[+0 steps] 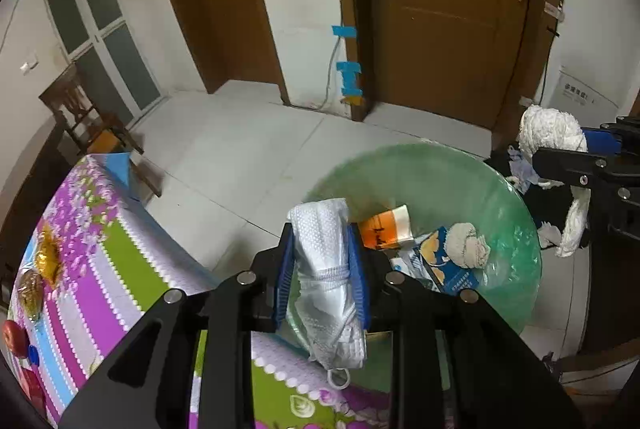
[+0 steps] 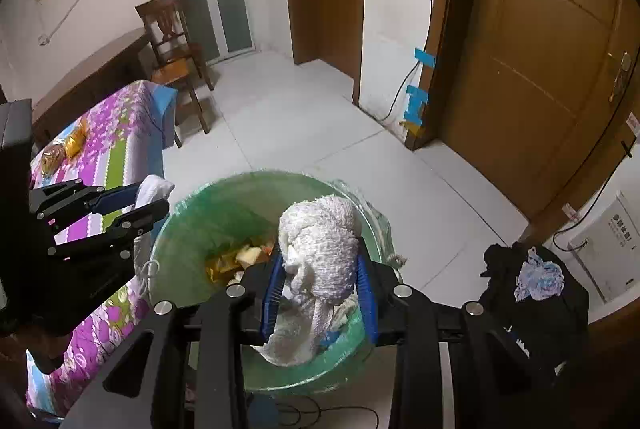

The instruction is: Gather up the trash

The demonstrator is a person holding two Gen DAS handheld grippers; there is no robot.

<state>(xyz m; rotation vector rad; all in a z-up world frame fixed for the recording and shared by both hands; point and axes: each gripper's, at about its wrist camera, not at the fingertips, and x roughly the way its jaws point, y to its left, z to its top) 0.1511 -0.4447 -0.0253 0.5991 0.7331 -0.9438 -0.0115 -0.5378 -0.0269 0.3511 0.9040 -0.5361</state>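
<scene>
**Both loads over the bin, ready to drop**

You are at the drop-off step. Your left gripper point(image 1: 322, 269) is clamped on a folded white face mask point(image 1: 326, 281), its ear loops dangling below the blue pads. It hangs at the near rim of the green-lined bin point(image 1: 460, 181), on the side where the table meets it. Your right gripper point(image 2: 322, 289) is clamped on a crumpled white paper towel point(image 2: 320, 249), which hangs over the bin's mouth on the near side.

Inside the bin you can see an orange-and-white cup point(image 1: 386, 229), a blue snack wrapper point(image 1: 444, 261) and another wad of paper point(image 1: 468, 245), so some collecting is already done.

The next move looks simple: open both sets of jaws. The towel seems well placed to fall in. The mask looks less certain, since part of it hangs over the table edge rather than the liner; I would carry it further toward the bin's centre before you let go, and watch that the loops do not snag on a pad.

The table point(image 1: 120, 249) beside the bin wears a purple, green and white flowered cloth, and a few shiny wrapped snacks point(image 1: 48, 257) lie on it well away from the bin. Beyond the bin lies pale tiled floor point(image 1: 240, 149), then brown wooden doors point(image 1: 452, 17) and a wooden chair point(image 2: 176, 41) by the far wall.
</scene>
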